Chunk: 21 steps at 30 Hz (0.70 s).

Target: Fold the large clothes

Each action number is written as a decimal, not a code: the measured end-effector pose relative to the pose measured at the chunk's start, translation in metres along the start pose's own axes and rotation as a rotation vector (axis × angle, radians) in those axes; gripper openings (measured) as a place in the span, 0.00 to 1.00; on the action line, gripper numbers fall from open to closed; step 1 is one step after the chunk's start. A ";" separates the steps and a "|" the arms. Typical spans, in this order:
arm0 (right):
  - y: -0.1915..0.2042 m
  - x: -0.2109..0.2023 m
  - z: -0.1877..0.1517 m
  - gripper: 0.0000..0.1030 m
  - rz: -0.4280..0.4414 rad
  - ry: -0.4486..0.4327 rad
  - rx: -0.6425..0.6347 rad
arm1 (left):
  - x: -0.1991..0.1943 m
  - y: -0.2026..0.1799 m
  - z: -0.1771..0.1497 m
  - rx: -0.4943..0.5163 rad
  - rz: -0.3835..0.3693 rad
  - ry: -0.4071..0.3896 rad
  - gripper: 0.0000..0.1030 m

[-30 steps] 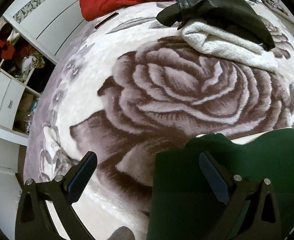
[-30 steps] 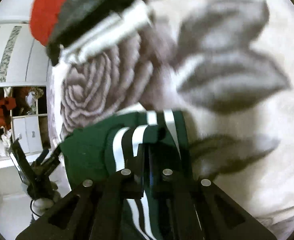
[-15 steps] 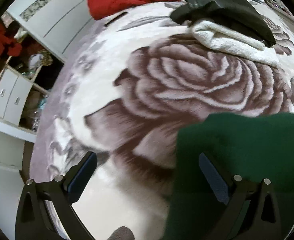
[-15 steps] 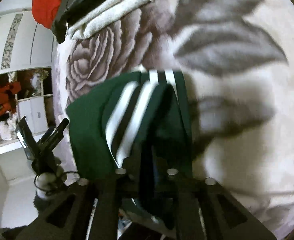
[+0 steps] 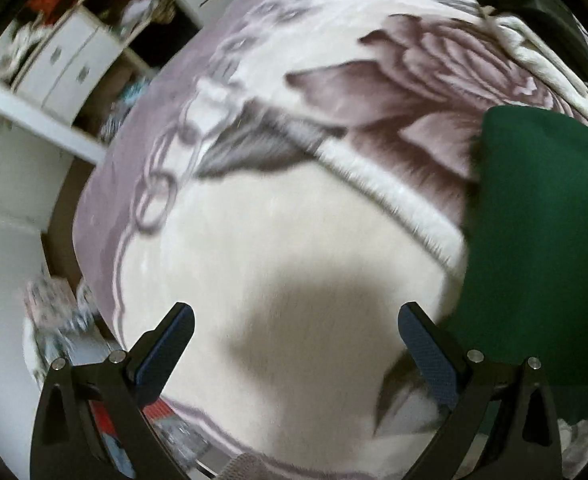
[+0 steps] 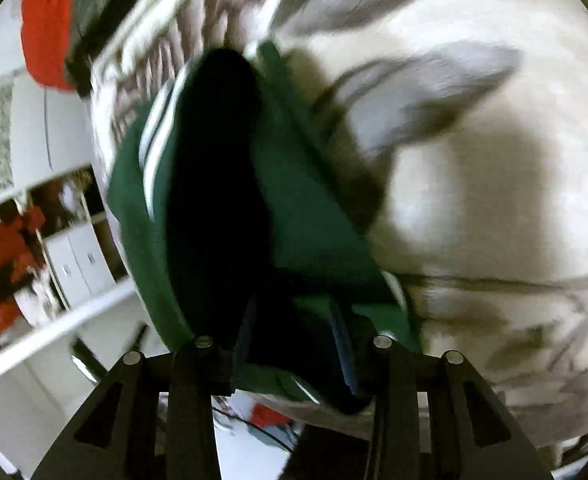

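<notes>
A dark green garment with white stripes hangs bunched from my right gripper, which is shut on it above the rose-patterned blanket; the view is blurred. In the left wrist view the same green garment fills the right side, beside and behind the right finger. My left gripper is open and empty over a pale part of the blanket.
A black jacket on a cream towel and a red garment lie at the blanket's far end. White cabinets and drawers stand to the left, past the bed's edge.
My left gripper has swung left and back, so the green garment now sits at the right edge. My right gripper has lifted the garment, which now hangs bunched and closer to the camera.
</notes>
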State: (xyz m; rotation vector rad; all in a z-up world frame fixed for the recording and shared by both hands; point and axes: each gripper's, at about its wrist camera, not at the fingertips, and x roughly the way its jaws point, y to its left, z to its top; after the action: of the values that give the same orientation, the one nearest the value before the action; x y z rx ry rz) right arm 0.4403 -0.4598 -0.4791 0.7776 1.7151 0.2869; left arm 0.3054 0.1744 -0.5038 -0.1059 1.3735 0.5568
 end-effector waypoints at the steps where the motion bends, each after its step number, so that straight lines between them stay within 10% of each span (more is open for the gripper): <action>1: -0.001 -0.007 -0.006 0.45 0.026 -0.013 -0.004 | 0.000 0.003 -0.004 -0.016 -0.013 0.004 1.00; 9: 0.028 0.045 -0.016 0.55 -0.025 0.102 -0.184 | -0.005 -0.012 -0.018 -0.008 -0.055 -0.012 1.00; 14: 0.041 0.034 -0.030 0.06 -0.153 -0.024 -0.196 | -0.012 -0.022 -0.015 -0.001 -0.114 -0.024 1.00; 18: 0.033 -0.015 -0.040 0.02 -0.186 -0.156 -0.174 | -0.008 -0.044 -0.013 0.041 -0.161 -0.028 1.00; 21: 0.008 0.010 -0.032 0.02 -0.215 -0.097 -0.138 | 0.009 -0.059 -0.012 0.074 -0.117 0.007 1.00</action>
State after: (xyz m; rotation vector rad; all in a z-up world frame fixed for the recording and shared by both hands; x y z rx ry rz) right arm 0.4120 -0.4406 -0.4728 0.4934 1.6518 0.2133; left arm 0.3212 0.1220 -0.5291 -0.1273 1.3840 0.4077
